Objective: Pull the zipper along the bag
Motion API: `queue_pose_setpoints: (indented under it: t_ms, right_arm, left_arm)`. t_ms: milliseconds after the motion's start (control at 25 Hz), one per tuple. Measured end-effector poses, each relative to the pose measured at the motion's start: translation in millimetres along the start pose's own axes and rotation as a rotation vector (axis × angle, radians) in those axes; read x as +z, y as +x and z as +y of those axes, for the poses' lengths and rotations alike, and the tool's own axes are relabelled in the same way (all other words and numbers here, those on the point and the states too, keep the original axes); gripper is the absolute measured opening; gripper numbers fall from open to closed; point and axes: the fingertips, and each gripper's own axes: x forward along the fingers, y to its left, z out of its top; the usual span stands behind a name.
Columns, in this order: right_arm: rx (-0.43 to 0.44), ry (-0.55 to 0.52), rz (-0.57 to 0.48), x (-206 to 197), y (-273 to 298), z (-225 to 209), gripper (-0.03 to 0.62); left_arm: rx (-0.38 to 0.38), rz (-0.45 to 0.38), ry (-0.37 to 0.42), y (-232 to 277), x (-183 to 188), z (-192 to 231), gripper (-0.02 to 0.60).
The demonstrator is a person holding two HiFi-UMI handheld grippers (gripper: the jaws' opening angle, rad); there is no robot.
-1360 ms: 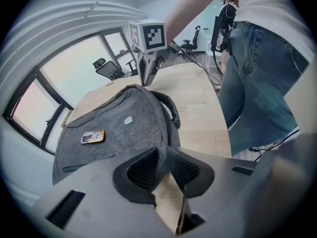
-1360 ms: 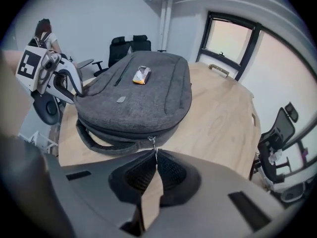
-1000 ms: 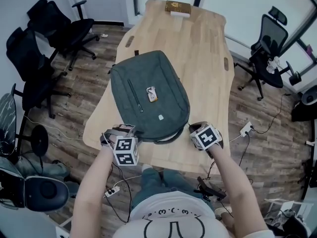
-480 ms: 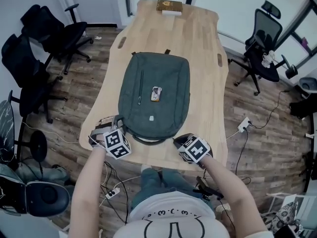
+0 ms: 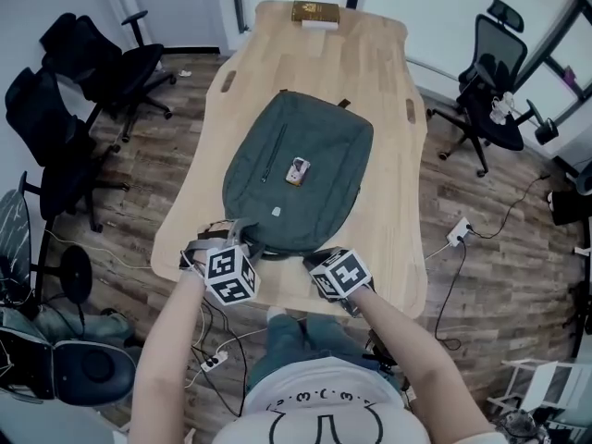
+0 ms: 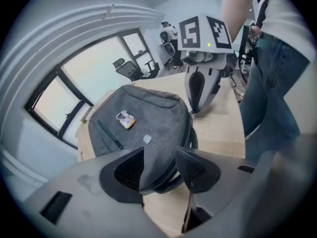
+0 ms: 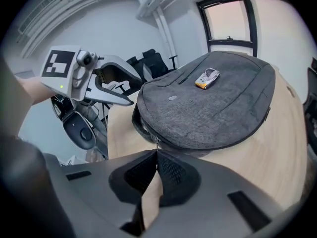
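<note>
A grey-green backpack lies flat on the wooden table, its top turned toward the far right. My left gripper is at the bag's near left corner. Its jaws are opening, and in the left gripper view a fold of the bag's edge lies loosely between them. My right gripper is at the bag's near edge, shut on the thin metal zipper pull, which leads up to the zipper seam. A small yellow-white tag lies on the bag's front.
A book lies at the table's far end. Black office chairs stand at the left and at the right. A power strip and cables lie on the wood floor. The table's near edge is just under both grippers.
The backpack has swung clockwise, so its top now points far right. My right gripper has moved left along the bag's near edge. The left gripper has stayed by the near left corner.
</note>
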Motion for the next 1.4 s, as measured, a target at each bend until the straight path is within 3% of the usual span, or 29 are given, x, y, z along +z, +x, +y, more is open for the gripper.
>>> queue_pose_setpoints:
  t_ms: [120,320,400,560,1040,1400]
  right_arm:
    - [-0.008,-0.007,-0.003,6.3,4.6,6.0,0.054]
    - [0.013,0.031,-0.012,5.7,4.8,6.8,0.054]
    - [0.017,0.046,-0.015,5.5,4.7,5.9,0.054]
    - [0.018,0.05,-0.021,5.0,3.1,3.2,0.054]
    - [-0.001,0.001,0.02,0.0,-7.4,-4.5,0.054]
    - [-0.051,-0.006,0.049,-17.2,-27.9,-41.8,0.057]
  left_arm:
    - [-0.06,0.0,0.065,9.7,13.0,-20.1,0.183]
    - [-0.094,0.025,0.138,34.5,26.9,-42.8,0.183]
    - [-0.093,0.055,0.154,40.7,24.5,-43.0,0.104]
    - [-0.149,0.071,0.081,42.7,23.3,-41.9,0.074]
    - [-0.159,0.02,0.07,38.7,27.3,-44.0,0.063]
    - [-0.17,0.003,0.045,38.2,28.1,-44.6,0.055]
